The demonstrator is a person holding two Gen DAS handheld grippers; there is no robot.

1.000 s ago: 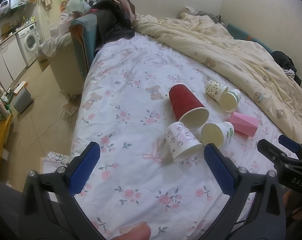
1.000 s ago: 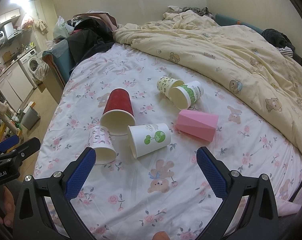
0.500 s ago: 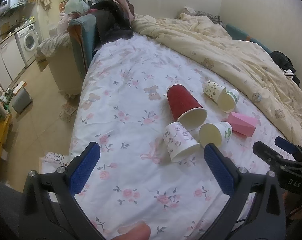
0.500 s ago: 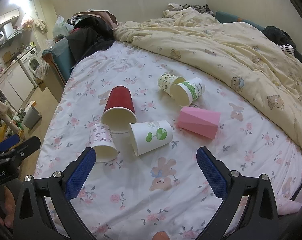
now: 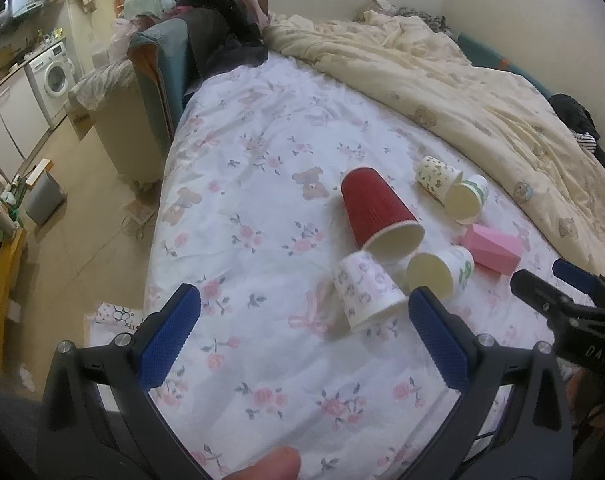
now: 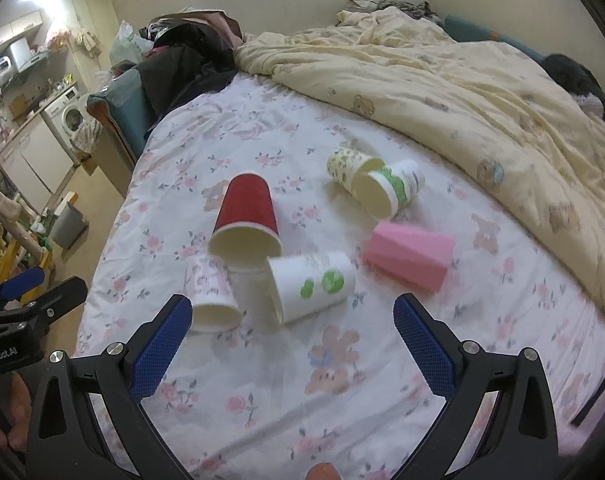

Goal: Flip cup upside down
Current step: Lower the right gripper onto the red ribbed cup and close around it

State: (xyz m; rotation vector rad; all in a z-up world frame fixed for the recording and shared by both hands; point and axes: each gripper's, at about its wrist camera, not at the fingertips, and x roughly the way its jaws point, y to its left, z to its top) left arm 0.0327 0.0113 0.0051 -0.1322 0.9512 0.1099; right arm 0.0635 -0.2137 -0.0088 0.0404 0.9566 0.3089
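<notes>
Several cups lie on their sides on a flowered bedsheet (image 5: 242, 240). A red cup (image 5: 376, 210) (image 6: 248, 216) is in the middle. A pink-patterned white cup (image 5: 364, 292) (image 6: 212, 292) and a white cup with green dots (image 5: 442, 272) (image 6: 312, 284) lie nearest me. A pink faceted cup (image 5: 492, 246) (image 6: 410, 256) lies to the right. Two more patterned cups (image 5: 454, 192) (image 6: 376, 184) lie farther back. My left gripper (image 5: 302, 336) and right gripper (image 6: 292, 344) are both open and empty, held above the bed's near edge, short of the cups.
A cream duvet (image 6: 442, 80) is bunched over the bed's right and far side. Dark clothes (image 5: 222, 36) are piled at the headboard. The floor, a washing machine (image 5: 56, 76) and a small bin (image 5: 44, 200) are left of the bed.
Both grippers have moved a little forward towards the cups, which now look slightly larger and nearer. The cups have not moved. Both grippers stay open.
</notes>
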